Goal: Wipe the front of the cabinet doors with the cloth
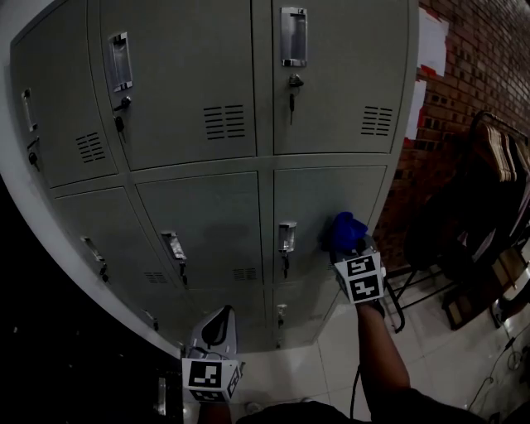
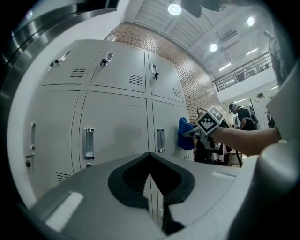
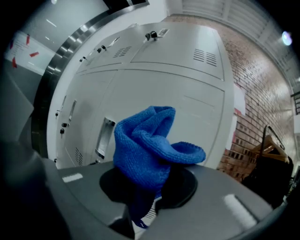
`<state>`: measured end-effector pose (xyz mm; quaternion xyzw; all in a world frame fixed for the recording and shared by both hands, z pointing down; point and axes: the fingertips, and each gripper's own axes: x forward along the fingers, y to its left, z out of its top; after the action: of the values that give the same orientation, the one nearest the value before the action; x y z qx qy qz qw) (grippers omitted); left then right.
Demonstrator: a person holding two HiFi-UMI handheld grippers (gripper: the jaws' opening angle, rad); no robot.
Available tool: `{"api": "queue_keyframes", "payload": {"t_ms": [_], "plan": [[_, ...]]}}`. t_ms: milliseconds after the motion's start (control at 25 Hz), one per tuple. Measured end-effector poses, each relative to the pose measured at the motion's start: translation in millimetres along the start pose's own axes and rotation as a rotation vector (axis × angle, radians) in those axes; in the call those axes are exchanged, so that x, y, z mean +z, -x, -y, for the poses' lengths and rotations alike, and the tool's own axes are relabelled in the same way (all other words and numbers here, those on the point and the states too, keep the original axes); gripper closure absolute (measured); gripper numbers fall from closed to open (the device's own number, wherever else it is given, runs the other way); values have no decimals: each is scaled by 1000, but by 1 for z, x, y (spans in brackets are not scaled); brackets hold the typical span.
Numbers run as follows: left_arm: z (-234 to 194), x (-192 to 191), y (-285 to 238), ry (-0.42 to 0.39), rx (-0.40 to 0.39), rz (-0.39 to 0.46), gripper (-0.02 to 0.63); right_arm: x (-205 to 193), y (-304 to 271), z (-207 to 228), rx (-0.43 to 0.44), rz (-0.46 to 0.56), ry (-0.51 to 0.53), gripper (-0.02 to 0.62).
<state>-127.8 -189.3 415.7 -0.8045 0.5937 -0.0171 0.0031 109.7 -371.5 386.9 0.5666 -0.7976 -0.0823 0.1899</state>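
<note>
blue cloth (image 3: 150, 145): bunched, clamped in our right gripper (image 1: 348, 250), held against the middle-row right locker door (image 1: 331, 192), near its handle (image 1: 286, 237). left gripper (image 2: 150, 174): jaws together, empty, low. step: wiping this door, we judge. next: sweep across, keeping contact.

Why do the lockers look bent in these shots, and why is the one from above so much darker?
Head view: dim and underexposed, its lower left corner black, the cabinet doors bowed by the wide lens. Left gripper view: brighter, ceiling lamps flaring white, a round dark border. Right gripper view: the blue cloth is sharp enough to show its knit, while the doors behind it curve.
</note>
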Motion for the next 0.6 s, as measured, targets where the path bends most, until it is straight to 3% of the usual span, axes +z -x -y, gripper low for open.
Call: {"api": "queue_keyframes", "payload": {"t_ms": [280,600], "plan": [[6,-2,-5,-8,-17,-11,595,-58,2,48,-95,-109,-6,509],[14,-1,-6,-21,-25,-26,595,-72,-14,58,-171,-126,-43,509]]}}
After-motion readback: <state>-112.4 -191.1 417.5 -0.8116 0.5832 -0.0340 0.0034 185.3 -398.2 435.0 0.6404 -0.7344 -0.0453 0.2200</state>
